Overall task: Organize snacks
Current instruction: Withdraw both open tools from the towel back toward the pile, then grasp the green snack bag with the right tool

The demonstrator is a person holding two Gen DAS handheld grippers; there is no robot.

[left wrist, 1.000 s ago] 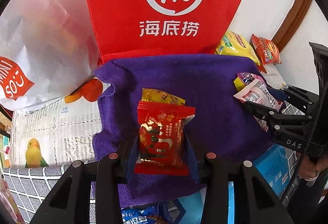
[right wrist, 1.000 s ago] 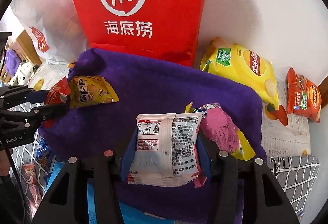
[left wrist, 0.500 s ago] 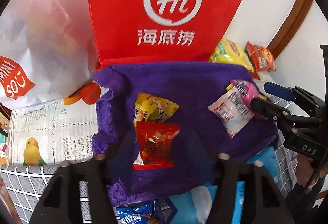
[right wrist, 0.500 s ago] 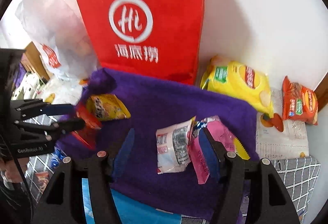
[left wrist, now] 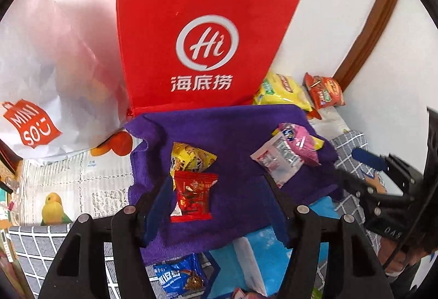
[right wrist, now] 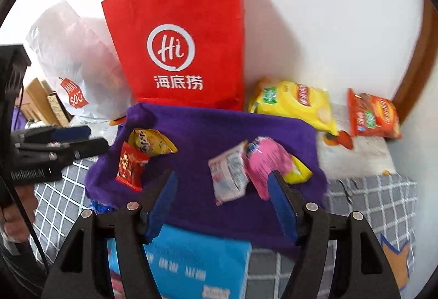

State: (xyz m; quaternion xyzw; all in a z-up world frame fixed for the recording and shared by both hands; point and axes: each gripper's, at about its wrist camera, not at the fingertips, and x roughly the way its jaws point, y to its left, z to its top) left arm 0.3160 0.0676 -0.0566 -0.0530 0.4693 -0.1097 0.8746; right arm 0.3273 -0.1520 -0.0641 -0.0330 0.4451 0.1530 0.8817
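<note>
White wall backs a purple cloth (left wrist: pixel 232 132); left claw (left wrist: pixel 219 197) hangs released above the red packet (left wrist: pixel 193 196), right claw (right wrist: pixel 221 195) opening, nothing gripped.

small snack packets on purple towel (left wrist: pixel 235 134): 5 | chip bags (right wrist: pixel 295 104): 2 | carrier bags (right wrist: pixel 180 47): 2

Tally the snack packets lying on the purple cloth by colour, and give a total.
Red packet: 1
Yellow packet: 1
White packet: 1
Pink packet: 1
A yellow wrapper edge peeks from under the pink one; not counted separately.
Total on the purple cloth: 4
</note>
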